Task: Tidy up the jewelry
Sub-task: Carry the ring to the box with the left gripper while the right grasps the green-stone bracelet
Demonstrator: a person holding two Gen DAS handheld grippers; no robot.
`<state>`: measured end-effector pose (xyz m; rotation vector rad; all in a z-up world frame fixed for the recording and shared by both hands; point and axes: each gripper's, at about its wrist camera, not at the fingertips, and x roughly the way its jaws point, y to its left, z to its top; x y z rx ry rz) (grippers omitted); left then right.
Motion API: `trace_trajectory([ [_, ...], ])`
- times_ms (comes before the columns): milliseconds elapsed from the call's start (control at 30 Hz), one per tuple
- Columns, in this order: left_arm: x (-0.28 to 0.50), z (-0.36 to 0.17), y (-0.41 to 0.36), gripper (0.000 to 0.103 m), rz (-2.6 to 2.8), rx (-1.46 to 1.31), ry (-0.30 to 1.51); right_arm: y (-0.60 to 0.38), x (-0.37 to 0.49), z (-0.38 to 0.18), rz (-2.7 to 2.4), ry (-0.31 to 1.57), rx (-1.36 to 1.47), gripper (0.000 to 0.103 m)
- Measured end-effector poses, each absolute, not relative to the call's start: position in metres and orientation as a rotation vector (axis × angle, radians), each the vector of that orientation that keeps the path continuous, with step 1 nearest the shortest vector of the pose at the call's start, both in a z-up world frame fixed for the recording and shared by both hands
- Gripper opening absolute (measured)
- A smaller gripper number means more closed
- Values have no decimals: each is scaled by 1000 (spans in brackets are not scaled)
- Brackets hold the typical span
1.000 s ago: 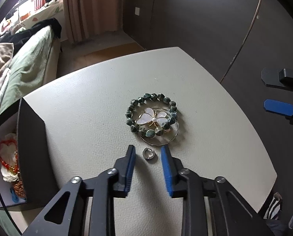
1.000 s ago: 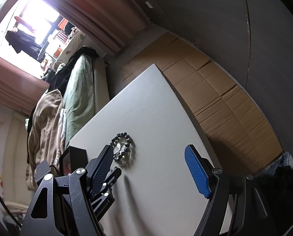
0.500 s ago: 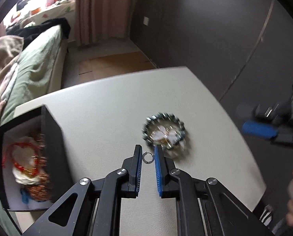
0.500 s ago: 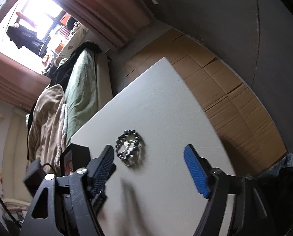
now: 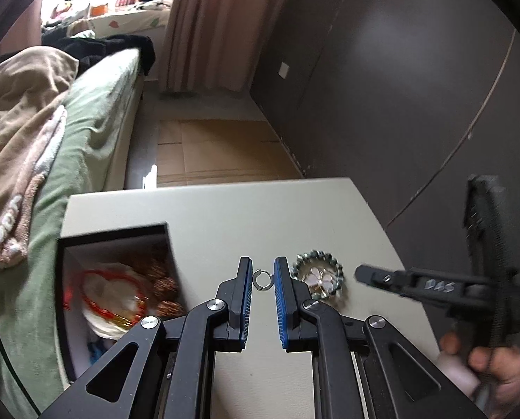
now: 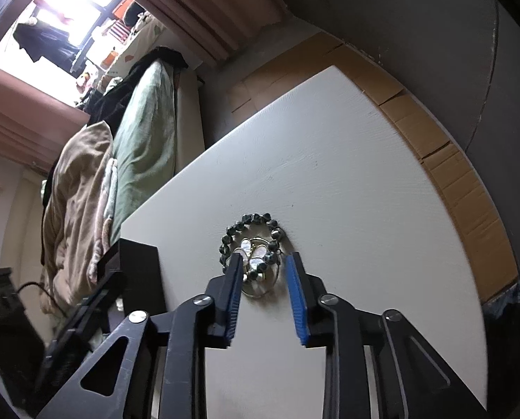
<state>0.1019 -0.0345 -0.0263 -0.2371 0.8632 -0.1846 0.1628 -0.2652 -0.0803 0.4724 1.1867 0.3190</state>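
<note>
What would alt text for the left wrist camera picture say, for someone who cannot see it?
The left gripper pinches a small silver ring between its blue-padded fingers, above a pale table. To its left an open black box holds red and gold jewelry; to its right lies a dark green beaded bracelet.

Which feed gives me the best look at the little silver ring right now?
Left wrist view: the silver ring sits pinched between the left gripper fingers, sharp against the pale table. The right wrist view does not show it at all, only the beaded bracelet pile ahead of the closing right gripper.
</note>
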Motion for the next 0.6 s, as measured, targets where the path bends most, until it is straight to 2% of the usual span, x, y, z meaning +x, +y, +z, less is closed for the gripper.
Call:
trace_trajectory([
  [500, 103, -10, 12, 13, -156, -319, 833, -242, 181, -99, 250, 1208, 373, 22],
  [533, 103, -10, 15, 13, -154, -325, 837, -240, 182, -99, 249, 1206, 364, 22],
  [600, 102, -9, 21, 13, -146, -335, 840, -239, 182, -100, 248, 1212, 358, 12],
])
